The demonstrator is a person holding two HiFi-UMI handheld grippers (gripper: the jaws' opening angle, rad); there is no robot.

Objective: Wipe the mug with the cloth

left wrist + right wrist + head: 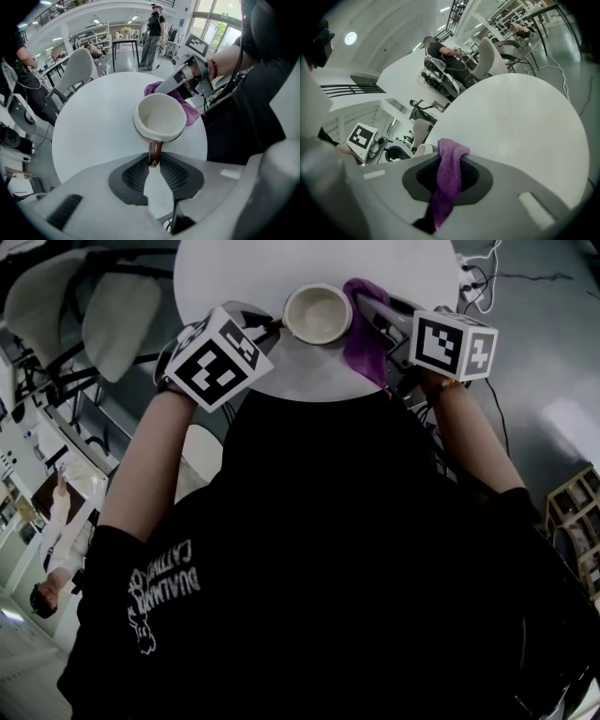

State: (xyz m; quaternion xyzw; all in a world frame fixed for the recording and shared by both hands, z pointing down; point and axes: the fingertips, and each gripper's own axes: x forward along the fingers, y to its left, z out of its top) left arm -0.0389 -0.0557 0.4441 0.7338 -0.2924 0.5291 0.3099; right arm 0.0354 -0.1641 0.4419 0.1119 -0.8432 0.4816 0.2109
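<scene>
A cream mug (317,313) with a brown handle is held over the near part of the round white table (281,263). My left gripper (265,327) is shut on the handle (154,153), and the mug's mouth (159,117) faces the left gripper view. A purple cloth (364,332) lies against the mug's right side and hangs down over the table edge. My right gripper (364,302) is shut on it; in the right gripper view the cloth (449,171) is bunched between the jaws and covers their tips. The right gripper (180,83) is beside the mug and the cloth (186,107) behind it.
White chairs (112,310) stand left of the table, another chair (80,65) beyond it. Cables and a power strip (472,282) lie on the floor to the right. A person (154,28) stands far behind. The table top (520,122) beyond the cloth is bare.
</scene>
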